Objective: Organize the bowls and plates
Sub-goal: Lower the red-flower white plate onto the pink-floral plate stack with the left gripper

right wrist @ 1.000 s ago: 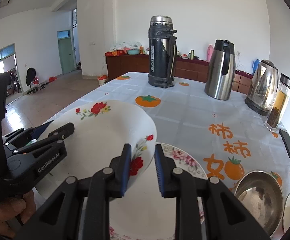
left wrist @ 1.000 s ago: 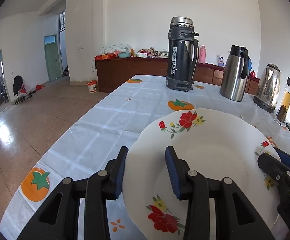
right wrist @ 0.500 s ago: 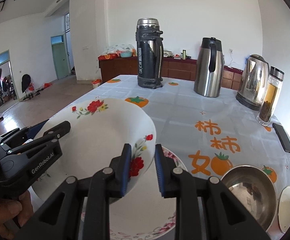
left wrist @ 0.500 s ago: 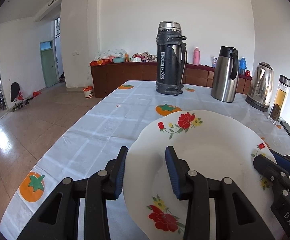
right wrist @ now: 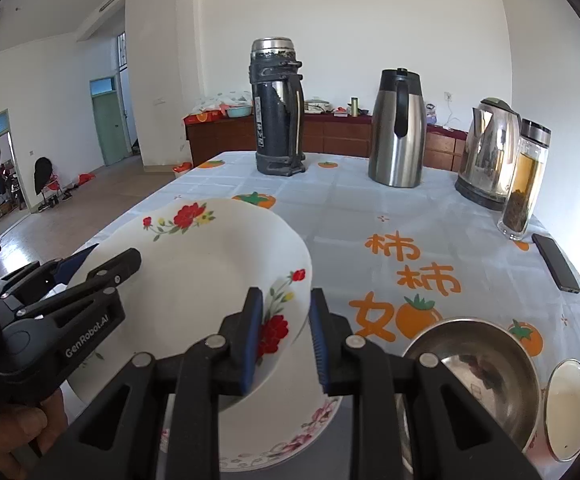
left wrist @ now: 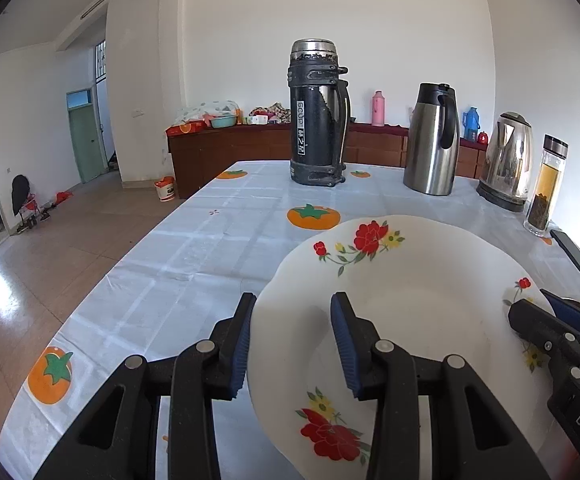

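Note:
A white deep plate with red flowers (left wrist: 409, 300) (right wrist: 194, 280) hangs tilted above the table, held from both sides. My left gripper (left wrist: 293, 344) is shut on its left rim, one pad inside the plate and one outside; the right wrist view shows this gripper (right wrist: 106, 264) at the plate's left. My right gripper (right wrist: 284, 340) is shut on the right rim beside a red flower, and it appears in the left wrist view (left wrist: 529, 312) at the plate's right edge. Under the held plate a flat plate with a pink floral rim (right wrist: 290, 444) lies on the table.
A steel bowl (right wrist: 477, 360) and a small white dish (right wrist: 569, 408) sit at the right. At the far end of the table (left wrist: 194, 260) stand a black thermos (left wrist: 317, 120), steel jug (left wrist: 429, 140), kettle (left wrist: 505, 160) and tea bottle (left wrist: 545, 188). A phone (left wrist: 571, 250) lies by the right edge.
Both grippers have carried the flowered plate together to the right across the table, closer to the steel bowl. Their grip on the rim is unchanged.

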Available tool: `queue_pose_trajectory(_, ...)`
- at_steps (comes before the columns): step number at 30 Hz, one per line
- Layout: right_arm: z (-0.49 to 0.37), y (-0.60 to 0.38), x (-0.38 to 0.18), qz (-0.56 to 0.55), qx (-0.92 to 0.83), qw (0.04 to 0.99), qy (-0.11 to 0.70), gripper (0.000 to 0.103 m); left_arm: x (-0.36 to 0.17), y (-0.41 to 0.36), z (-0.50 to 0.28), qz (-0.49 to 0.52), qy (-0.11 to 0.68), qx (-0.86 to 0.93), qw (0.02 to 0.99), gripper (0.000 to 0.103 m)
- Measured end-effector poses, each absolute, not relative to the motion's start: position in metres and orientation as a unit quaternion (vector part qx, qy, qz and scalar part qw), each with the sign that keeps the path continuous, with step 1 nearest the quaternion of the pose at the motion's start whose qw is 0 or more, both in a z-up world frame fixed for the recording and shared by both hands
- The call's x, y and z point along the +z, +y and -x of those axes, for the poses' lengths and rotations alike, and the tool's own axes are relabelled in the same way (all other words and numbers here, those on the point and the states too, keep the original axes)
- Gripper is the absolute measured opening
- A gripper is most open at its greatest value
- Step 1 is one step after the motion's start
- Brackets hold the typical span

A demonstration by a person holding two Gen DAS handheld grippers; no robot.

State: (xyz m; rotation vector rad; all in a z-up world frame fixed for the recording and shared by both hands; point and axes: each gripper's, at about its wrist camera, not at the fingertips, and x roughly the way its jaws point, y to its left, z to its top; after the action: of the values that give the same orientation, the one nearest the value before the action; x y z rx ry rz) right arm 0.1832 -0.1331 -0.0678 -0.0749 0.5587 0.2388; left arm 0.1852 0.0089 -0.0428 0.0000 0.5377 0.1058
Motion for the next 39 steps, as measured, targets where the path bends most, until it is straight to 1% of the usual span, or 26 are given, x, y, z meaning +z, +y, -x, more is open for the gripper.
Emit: queue_pose_trajectory(39,-0.187,-0.147,-0.086,0.045,0.091,0.948,0.302,0.024,-0.060,-0.008,-0.191,-0.014,0.285,0.026,0.958,0.041)
